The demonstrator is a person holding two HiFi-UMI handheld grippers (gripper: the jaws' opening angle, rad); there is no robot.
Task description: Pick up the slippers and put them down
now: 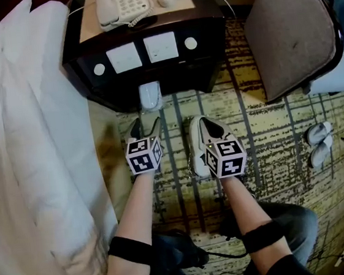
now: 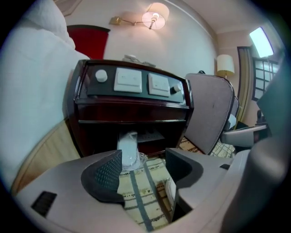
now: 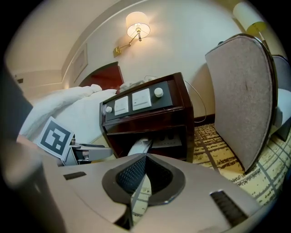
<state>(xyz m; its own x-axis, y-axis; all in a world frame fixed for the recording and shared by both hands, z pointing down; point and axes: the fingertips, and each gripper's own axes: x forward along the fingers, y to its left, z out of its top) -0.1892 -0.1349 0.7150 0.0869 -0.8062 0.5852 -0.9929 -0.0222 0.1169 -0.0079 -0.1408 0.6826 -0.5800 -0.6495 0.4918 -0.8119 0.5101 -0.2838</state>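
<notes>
A white slipper [image 1: 198, 142] hangs from my right gripper [image 1: 215, 136], low over the patterned carpet. In the right gripper view its thin white edge [image 3: 138, 191] is pinched between the shut jaws of the right gripper [image 3: 144, 159]. My left gripper [image 1: 145, 126] is beside it on the left, open, and only carpet shows between its jaws in the left gripper view [image 2: 143, 166]. A white slipper edge [image 2: 171, 191] peeks out next to its right jaw, and I cannot tell whether it touches. A plastic-wrapped slipper [image 1: 150, 95] [image 2: 128, 149] leans at the foot of the nightstand, just ahead of both grippers.
The dark nightstand [image 1: 152, 74] with switch panels and a phone [image 1: 121, 4] stands straight ahead. A white-covered bed [image 1: 31, 150] fills the left side. A padded chair [image 1: 292, 27] stands at the right, with another pair of slippers [image 1: 319, 142] on the carpet below it.
</notes>
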